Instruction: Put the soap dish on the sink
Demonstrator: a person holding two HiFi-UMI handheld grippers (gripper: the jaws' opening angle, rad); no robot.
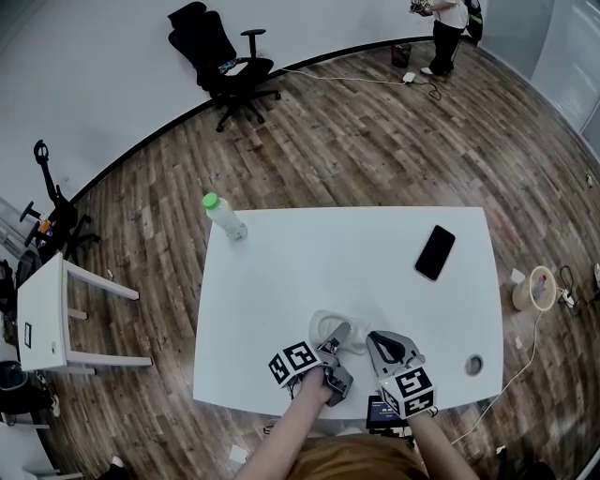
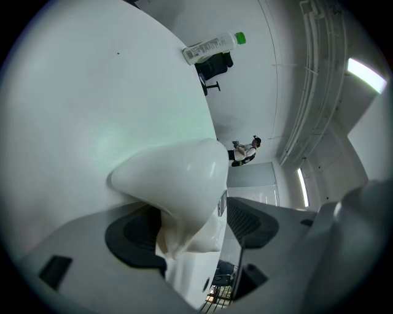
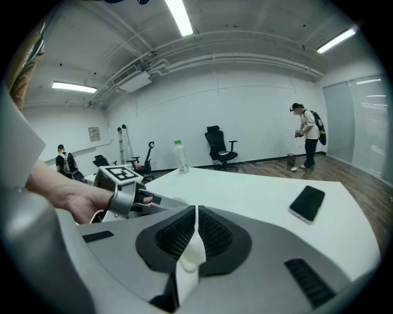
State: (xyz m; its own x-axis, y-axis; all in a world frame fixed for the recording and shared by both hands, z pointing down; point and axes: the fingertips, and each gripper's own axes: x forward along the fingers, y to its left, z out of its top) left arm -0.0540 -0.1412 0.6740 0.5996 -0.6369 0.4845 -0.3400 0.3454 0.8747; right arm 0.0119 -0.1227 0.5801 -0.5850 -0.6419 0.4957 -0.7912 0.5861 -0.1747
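1. The white table [image 1: 309, 258] stood on a wooden floor [image 1: 375, 141], and both grippers were over its near edge, at about 6 o'clock in the head view.
2. The soap dish [image 1: 324, 326], white and rounded, lay on the table just ahead of the left gripper [image 1: 337, 337].
3. In the left gripper view the jaws stood wide apart with the soap dish [image 2: 178, 178] between them. The dish was close against the left-hand pad [image 2: 132, 236], and a gap showed on the side of the other pad, so they were not clamping it.
4. The right gripper [image 1: 381, 341] was just beside the left one, at its 3 o'clock. Its jaws were closed together, pad against pad, and they held no object.
5. A dark phone [image 1: 435, 251] lay flat at about 2 o'clock from the dish, well apart from it.
6. A bottle [image 1: 225, 216] with a green cap stood near the table corner at 10 o'clock.
7. A black office chair [image 1: 225, 61] stood at 11 o'clock by the wall, and a person [image 1: 448, 28] at 1 o'clock.
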